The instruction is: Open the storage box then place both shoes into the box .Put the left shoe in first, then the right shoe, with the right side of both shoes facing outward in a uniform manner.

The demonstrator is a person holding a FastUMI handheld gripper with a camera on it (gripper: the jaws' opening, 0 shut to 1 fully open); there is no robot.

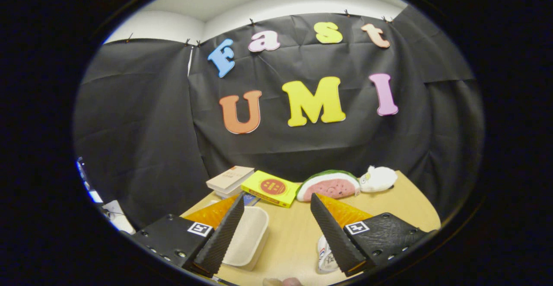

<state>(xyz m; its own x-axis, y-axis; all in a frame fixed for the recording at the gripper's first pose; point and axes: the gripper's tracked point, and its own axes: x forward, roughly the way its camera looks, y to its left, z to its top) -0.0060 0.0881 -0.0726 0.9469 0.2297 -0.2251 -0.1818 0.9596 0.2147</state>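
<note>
gripper [276, 204] spread wide and empty above table [293, 234], one box [248, 238], one shoe [325, 255], two books [250, 182]

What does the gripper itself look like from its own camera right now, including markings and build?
The gripper has two wedge-shaped fingers whose inner faces are ribbed. Each finger sits on a black block studded with small screws, and each block carries a square black-and-white marker tag. Orange translucent panels run behind the fingers. The fingers stand open, apart above the table.
</note>
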